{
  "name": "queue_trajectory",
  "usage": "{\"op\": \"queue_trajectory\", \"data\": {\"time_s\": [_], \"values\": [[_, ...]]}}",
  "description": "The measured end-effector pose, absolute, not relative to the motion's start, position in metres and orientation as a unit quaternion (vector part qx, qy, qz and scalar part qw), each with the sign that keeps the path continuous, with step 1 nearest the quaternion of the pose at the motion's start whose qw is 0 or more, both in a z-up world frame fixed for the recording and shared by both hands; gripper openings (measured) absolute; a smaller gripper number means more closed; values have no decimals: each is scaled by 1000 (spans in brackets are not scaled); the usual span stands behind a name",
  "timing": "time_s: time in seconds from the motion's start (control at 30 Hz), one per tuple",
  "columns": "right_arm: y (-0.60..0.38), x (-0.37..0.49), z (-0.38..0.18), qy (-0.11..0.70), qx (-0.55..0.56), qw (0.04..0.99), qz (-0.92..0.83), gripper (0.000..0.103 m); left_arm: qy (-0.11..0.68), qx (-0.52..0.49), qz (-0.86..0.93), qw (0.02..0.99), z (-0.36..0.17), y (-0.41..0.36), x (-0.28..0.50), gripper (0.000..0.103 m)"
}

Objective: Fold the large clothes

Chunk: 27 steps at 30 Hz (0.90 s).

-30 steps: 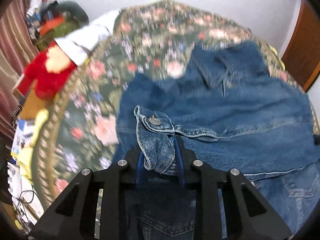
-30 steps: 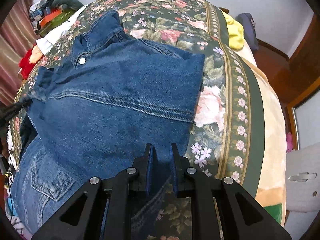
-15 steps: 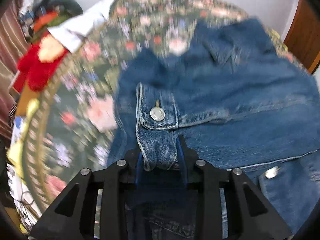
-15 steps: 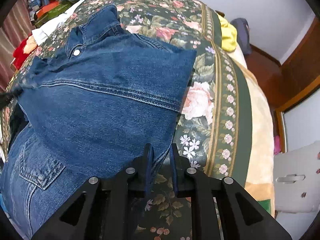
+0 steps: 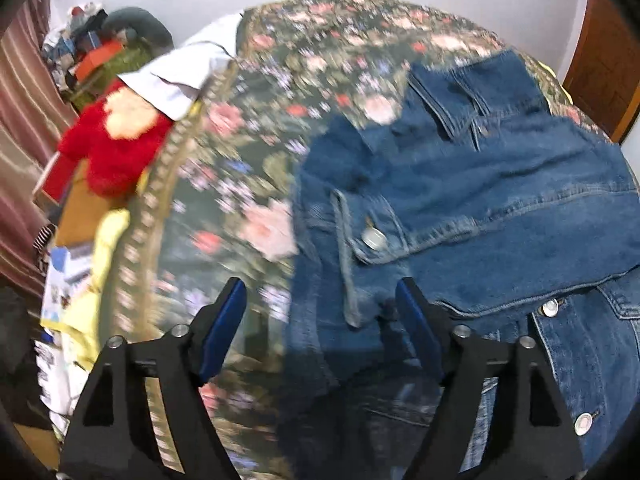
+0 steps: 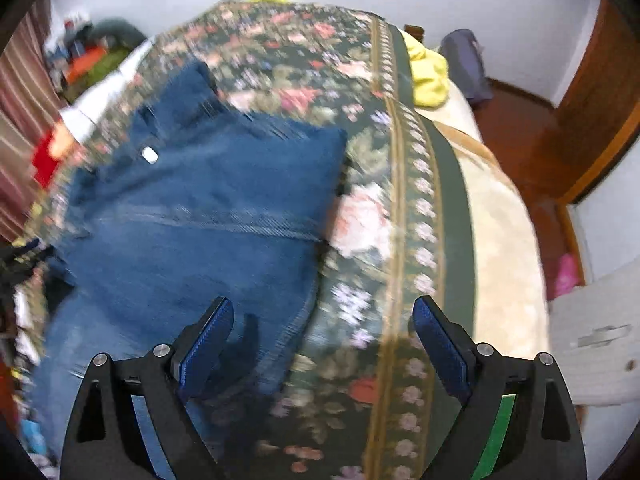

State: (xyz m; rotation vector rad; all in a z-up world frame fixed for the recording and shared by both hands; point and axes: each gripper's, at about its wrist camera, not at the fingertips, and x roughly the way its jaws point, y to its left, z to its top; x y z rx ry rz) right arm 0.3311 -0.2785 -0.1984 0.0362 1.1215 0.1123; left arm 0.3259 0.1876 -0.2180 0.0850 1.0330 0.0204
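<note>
A blue denim jacket [image 5: 480, 208] lies folded over on the floral bedspread [image 5: 248, 168], collar toward the far wall. Its buttoned sleeve cuff [image 5: 372, 236] rests flat just beyond my left gripper [image 5: 322, 300]. The left jaws are opening wide, and the pads press on nothing. In the right wrist view the same jacket [image 6: 200, 216] spreads to the left. My right gripper [image 6: 324, 316] hovers over the jacket's near right edge, where denim meets bedspread [image 6: 400, 208]. Its jaws are opening too, with nothing gripped between them.
A red plush toy [image 5: 112, 148], a white cloth [image 5: 184, 68] and a clutter pile sit at the bed's left side. A yellow cloth [image 6: 430, 76] and a grey bundle [image 6: 468, 64] lie at the far right. The bed's right edge drops to a wooden floor [image 6: 520, 128].
Both grippers went from shut to wide open. The left let go of the sleeve cuff, which now lies on the jacket. The right released the jacket's edge and lifted slightly.
</note>
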Motion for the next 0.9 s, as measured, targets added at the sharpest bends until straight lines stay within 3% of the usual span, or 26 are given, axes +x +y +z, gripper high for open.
{"op": "queue_trajectory", "data": {"time_s": [0.23, 0.5, 0.6, 0.67, 0.73, 0.83, 0.9], "values": [[-275, 367, -183, 515, 77, 850, 81, 90, 499, 2, -4, 867, -210, 214, 376, 79], [-284, 436, -212, 531, 111, 836, 80, 86, 526, -43, -35, 848, -248, 218, 440, 76], [-286, 452, -231, 544, 133, 824, 90, 67, 526, -39, -47, 848, -260, 211, 450, 58], [-286, 457, -243, 552, 165, 810, 111, 60, 531, -48, -38, 845, -269, 210, 457, 38], [-283, 457, -247, 547, 183, 810, 108, 60, 537, -59, -28, 841, -276, 211, 462, 31], [-271, 457, -247, 547, 168, 812, 113, 39, 530, -58, -19, 846, -275, 207, 464, 20], [-263, 457, -244, 545, 148, 818, 109, 33, 513, -58, -8, 856, -262, 205, 460, 12]]}}
